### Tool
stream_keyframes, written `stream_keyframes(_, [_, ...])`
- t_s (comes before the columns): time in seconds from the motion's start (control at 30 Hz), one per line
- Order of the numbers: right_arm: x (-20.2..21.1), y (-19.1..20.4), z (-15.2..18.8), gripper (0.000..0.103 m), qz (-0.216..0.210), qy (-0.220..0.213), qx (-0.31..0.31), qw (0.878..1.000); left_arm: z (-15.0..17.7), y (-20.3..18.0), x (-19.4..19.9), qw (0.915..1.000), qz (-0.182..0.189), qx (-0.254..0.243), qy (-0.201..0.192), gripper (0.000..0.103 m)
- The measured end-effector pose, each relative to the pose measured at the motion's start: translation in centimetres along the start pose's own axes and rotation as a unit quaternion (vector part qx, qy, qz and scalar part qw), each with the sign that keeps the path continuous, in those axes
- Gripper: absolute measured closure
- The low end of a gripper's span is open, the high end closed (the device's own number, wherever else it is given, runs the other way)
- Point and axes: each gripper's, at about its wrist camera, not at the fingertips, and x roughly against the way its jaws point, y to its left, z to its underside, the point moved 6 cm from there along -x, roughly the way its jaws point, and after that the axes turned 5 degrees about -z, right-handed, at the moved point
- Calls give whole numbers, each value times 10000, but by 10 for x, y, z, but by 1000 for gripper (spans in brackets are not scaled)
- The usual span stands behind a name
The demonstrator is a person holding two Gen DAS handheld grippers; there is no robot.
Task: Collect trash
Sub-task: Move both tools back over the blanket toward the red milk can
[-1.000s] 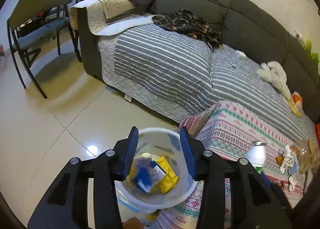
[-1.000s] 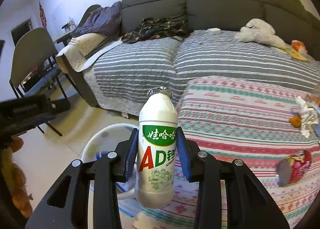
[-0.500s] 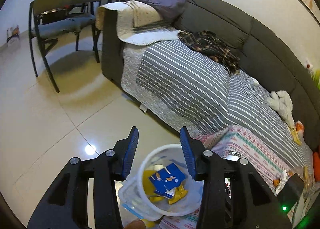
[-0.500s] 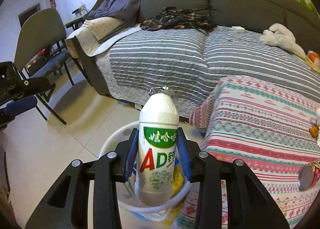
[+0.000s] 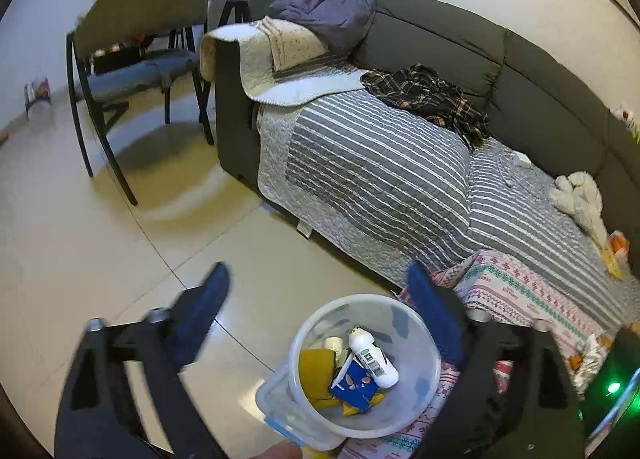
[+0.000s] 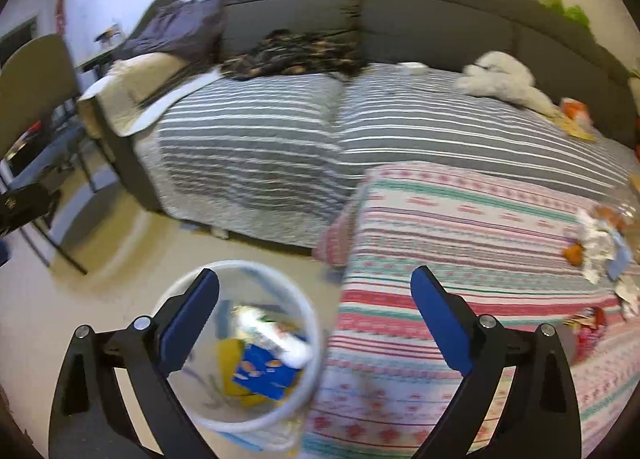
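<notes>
the striped sofa [image 5: 380, 179] is stretching behind. the white trash bin [image 5: 400, 419] is sitting on the floor, the ad milk bottle [image 5: 372, 359] lying inside. the left gripper [image 5: 316, 299] and right gripper [image 6: 316, 299] have just been opening, both gaping wide, gripping nothing.

The right wrist view is pretty smeared: the bin [image 6: 240, 347] and the stuff inside are blurry, so the bottle [image 6: 276, 339] label can't be read there. The scraps [image 6: 600, 247] at the right edge are too mushy to identify. In the left wrist view, the bin's near rim [image 5: 320, 435] is cut off at the bottom, and something with a green light [image 5: 612, 399] sits half out of frame.
</notes>
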Motion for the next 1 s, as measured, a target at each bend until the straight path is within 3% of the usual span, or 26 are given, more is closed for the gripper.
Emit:
stream_keyframes(0.2, [12,-59,-5,8,443,-14,-326,9985,15,-41,6,9978,-151,-645,-99,7])
stream_keyframes(0.53, [36,-150,0,8,951,-102,-713,9929,53,-121,13,9924,265,-1193,120,7])
stream_keyframes(1.0, [68,-264,21,8,1605,-64,-1020,9817,115,-229,23,9782,724,-1892,455,7])
